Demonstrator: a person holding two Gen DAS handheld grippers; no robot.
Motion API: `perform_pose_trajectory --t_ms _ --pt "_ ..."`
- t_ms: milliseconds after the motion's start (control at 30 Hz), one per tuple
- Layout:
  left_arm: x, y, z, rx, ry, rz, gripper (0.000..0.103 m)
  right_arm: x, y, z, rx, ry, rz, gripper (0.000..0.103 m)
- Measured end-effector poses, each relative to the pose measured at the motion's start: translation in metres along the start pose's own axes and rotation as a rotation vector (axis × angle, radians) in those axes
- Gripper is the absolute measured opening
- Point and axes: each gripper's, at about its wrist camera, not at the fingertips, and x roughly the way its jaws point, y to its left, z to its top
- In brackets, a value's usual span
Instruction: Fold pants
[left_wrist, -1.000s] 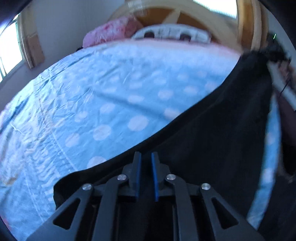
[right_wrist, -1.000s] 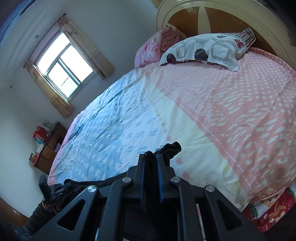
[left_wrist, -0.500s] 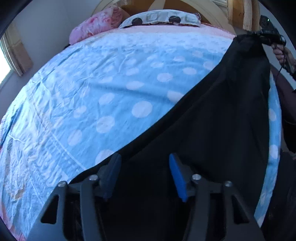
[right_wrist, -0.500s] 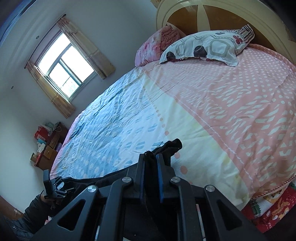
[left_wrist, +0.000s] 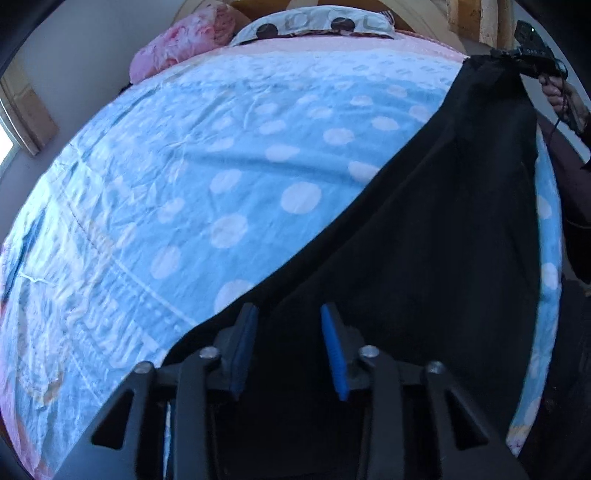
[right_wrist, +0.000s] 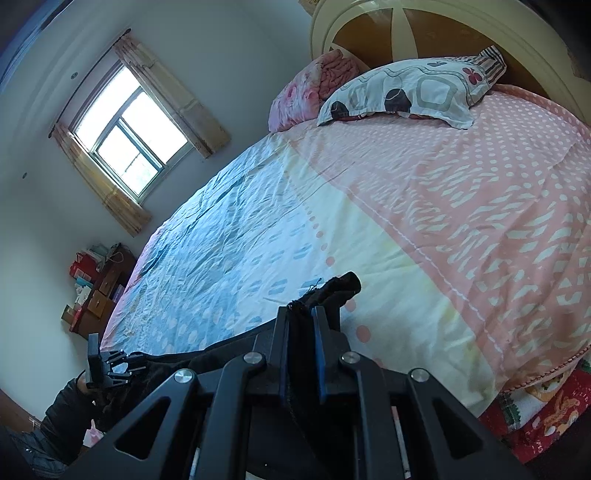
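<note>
Left wrist view: left gripper (left_wrist: 290, 328) jaws wide, empty, over black fabric pants (left_wrist: 424, 258); right gripper (right_wrist: 300, 325) clamps one end, which could slip free.

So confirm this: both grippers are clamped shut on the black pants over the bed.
Not quite. Only the right gripper is shut on the pants, as the right wrist view shows. In the left wrist view the left gripper is open, its blue pads spread apart above the cloth. The pants do lie over the bed.
</note>
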Motion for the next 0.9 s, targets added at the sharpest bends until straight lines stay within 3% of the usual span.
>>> perform_pose_trajectory --t_ms 67,200,567,767,900 --pt "-0.001 -0.003 -0.001 0.018 -0.002 0.011 0.008 0.0 -0.001 -0.001 0.005 -0.002 0.001 0.012" --pt "-0.008 -0.009 -0.003 0.046 -0.02 0.059 0.002 -0.003 0.001 0.0 -0.001 -0.008 0.006 0.012" --pt "-0.039 0.019 -0.009 -0.091 -0.157 0.033 0.002 -0.008 0.006 0.009 0.007 -0.081 -0.004 0.012" --pt "-0.012 0.016 -0.007 -0.096 -0.106 0.075 0.003 0.01 0.008 0.019 -0.005 -0.07 -0.024 0.012" --pt "0.002 0.013 -0.008 -0.102 -0.087 0.1 0.007 0.038 -0.008 0.023 0.015 -0.012 -0.043 0.012"
